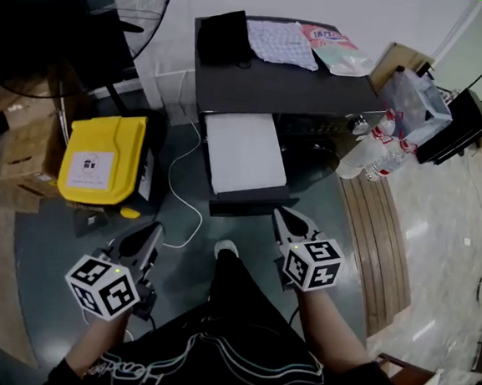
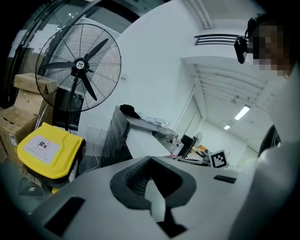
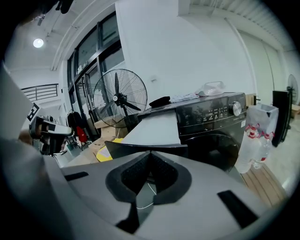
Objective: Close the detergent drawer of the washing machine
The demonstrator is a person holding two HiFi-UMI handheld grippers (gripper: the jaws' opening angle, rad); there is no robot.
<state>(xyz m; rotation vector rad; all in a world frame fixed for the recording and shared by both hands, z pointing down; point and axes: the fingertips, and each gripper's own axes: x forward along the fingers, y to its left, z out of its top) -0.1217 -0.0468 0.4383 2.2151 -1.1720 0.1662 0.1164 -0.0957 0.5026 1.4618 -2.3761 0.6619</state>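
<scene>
The dark washing machine point(image 1: 283, 89) stands ahead of me with its detergent drawer point(image 1: 244, 153) pulled far out; the drawer has a white top and a dark front panel point(image 1: 252, 204). My right gripper point(image 1: 283, 218) is shut and empty, its tips just right of the panel's near edge. In the right gripper view the drawer point(image 3: 157, 127) lies straight ahead of the right gripper point(image 3: 150, 153). My left gripper point(image 1: 150, 236) is shut on nothing, lower left of the drawer and apart from it. From the left gripper point(image 2: 151, 159) the drawer point(image 2: 143, 143) shows further off.
A yellow bin point(image 1: 101, 158) and cardboard boxes point(image 1: 26, 156) stand left of the machine, a large fan point(image 1: 115, 0) behind them. Water bottles point(image 1: 377, 151) and a wooden pallet point(image 1: 379, 241) are to the right. A white cable point(image 1: 182, 192) trails on the floor. Cloths point(image 1: 279, 42) lie on the machine.
</scene>
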